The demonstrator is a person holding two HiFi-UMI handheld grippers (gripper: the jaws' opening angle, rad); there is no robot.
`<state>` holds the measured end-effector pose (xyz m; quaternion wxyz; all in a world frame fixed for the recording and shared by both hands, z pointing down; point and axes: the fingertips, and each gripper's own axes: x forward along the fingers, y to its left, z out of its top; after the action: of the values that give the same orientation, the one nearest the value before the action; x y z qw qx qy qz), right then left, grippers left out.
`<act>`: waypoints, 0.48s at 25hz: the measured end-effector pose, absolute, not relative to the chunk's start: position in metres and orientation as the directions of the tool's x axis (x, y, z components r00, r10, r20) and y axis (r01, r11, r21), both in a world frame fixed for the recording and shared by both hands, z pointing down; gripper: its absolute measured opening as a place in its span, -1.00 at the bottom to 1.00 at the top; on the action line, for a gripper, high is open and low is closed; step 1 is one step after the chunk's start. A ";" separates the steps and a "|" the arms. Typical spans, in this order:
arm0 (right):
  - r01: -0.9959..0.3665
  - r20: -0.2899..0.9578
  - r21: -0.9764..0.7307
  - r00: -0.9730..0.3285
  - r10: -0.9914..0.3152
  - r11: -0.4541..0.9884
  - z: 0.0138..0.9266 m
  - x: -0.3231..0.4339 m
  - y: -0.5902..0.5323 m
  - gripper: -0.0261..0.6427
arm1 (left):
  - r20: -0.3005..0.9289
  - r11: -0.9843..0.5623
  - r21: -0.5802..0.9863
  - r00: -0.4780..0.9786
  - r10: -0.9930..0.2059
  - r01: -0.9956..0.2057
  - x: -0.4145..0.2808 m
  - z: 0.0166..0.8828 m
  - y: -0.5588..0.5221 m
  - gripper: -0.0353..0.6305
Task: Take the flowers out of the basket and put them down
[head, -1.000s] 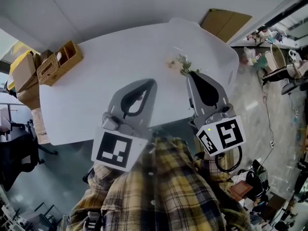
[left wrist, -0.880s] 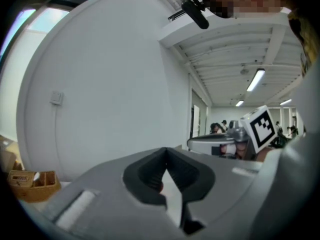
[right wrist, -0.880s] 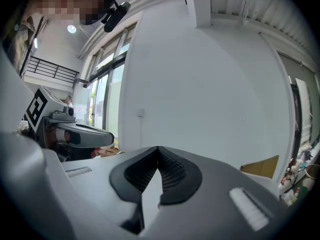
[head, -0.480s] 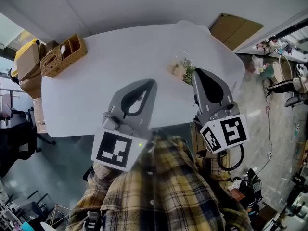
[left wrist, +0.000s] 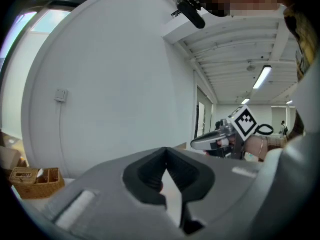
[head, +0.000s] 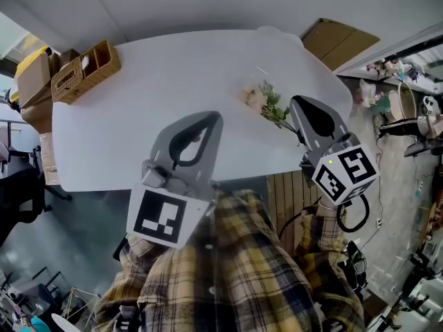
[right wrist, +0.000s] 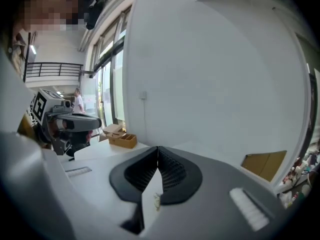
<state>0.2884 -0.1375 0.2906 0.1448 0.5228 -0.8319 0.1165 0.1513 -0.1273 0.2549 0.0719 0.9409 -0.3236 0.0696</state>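
A small bunch of pale flowers (head: 265, 102) with green stems lies on the white table (head: 173, 68) near its right end. The wicker basket (head: 83, 72) stands at the table's far left corner; it shows also in the left gripper view (left wrist: 34, 180) and the right gripper view (right wrist: 122, 140). My right gripper (head: 297, 102) hovers just right of the stems, shut with nothing between its jaws (right wrist: 158, 149); a speck of flower (right wrist: 156, 199) shows below them. My left gripper (head: 210, 116) is over the table's near edge, shut and empty (left wrist: 166, 150).
Cardboard boxes (head: 31, 81) are stacked left of the basket. A flat cardboard sheet (head: 339, 37) leans beyond the table's far right corner. A wooden panel (head: 284, 192) stands under the near edge. Clutter lies on the floor at the right (head: 394, 95).
My right gripper has moved to the right, from over the flowers' stems to beside them. The flowers stay on the table. The left gripper has hardly moved.
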 end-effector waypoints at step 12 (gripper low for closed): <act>-0.815 0.685 -0.086 -0.466 -0.560 0.573 0.369 0.312 -0.148 -0.63 | 0.229 -0.747 0.095 0.745 -0.627 -0.658 0.139 0.273 -0.138 -0.89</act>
<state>0.3115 -0.1481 0.3694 0.3098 0.4137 -0.8310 0.2058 0.1390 -0.1382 0.2728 0.0851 0.9301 -0.3453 0.0917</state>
